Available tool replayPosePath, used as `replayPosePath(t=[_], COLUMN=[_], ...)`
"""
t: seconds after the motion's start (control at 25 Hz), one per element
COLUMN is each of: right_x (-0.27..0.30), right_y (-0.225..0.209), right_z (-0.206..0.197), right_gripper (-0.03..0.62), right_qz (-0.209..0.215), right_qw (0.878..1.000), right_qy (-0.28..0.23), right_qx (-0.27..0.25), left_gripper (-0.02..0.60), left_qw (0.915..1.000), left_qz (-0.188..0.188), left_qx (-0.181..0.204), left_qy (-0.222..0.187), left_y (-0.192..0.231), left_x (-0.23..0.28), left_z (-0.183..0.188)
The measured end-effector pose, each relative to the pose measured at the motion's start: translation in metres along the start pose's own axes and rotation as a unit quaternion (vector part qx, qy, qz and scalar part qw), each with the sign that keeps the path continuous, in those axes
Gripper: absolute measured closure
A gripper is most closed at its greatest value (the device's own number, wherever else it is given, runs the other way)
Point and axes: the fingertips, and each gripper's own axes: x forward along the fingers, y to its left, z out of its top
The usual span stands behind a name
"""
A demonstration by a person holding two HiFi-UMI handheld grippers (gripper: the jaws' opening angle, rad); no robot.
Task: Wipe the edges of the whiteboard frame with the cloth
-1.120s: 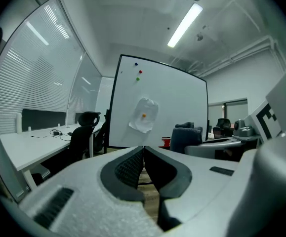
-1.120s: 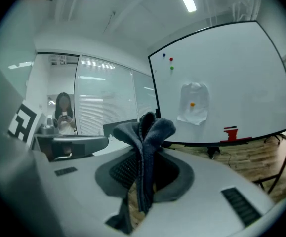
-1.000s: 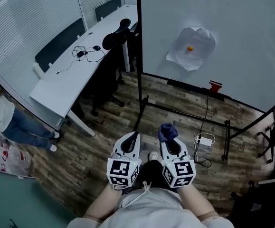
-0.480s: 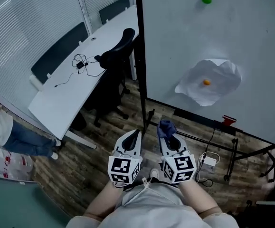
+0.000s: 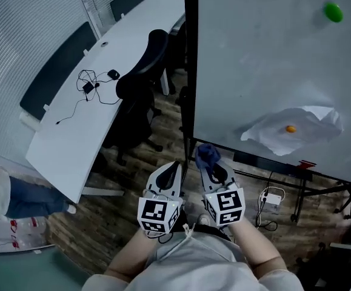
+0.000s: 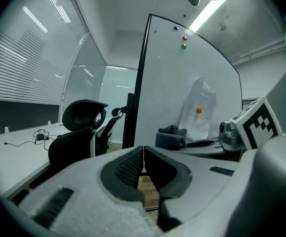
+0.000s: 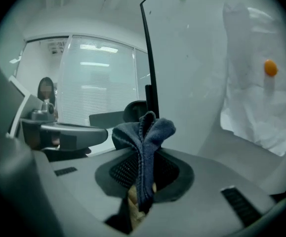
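Note:
A freestanding whiteboard point(image 5: 272, 59) with a black frame point(image 5: 190, 59) fills the right of the head view. My right gripper point(image 5: 210, 162) is shut on a dark blue cloth point(image 5: 207, 154), held just below the frame's lower left corner. In the right gripper view the cloth point(image 7: 145, 132) sticks up bunched between the jaws, with the frame's left edge point(image 7: 149, 58) beyond it. My left gripper point(image 5: 170, 173) sits beside the right one, shut with nothing in it; its pads point(image 6: 130, 167) meet in the left gripper view.
A white sheet point(image 5: 293, 132) hangs on the board under an orange magnet point(image 5: 291, 128), with a green magnet point(image 5: 333, 11) above. A black office chair point(image 5: 139, 90) and a long white desk point(image 5: 90, 96) stand left of the frame. A power strip point(image 5: 271, 199) and cables lie under the board. A person point(image 5: 5, 193) stands far left.
The view has moved closer to the whiteboard. Both grippers have risen toward the frame's lower left corner, the right one still holding the cloth.

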Motion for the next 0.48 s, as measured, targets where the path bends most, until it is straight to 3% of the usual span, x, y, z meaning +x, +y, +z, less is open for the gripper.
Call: replayPosePath(t=[0.24,0.48], right_x=[0.076,0.121], right_y=[-0.002,-0.004], right_z=[-0.038,-0.072], right_gripper=[0.533,0.533], right_qz=[-0.009,-0.008], right_qw=[0.998,0.994], right_qy=[0.050,0.099], right_qx=[-0.027,-0.049], left_gripper=[0.561,0.561], left_qw=[0.9986,0.9976], left_qz=[-0.033,-0.043], left_qx=[0.007,-0.008], left_qy=[0.040,0.054], left_y=[0.041,0.069], left_x=[0.029,0.041], left_z=[-0.023,-0.047])
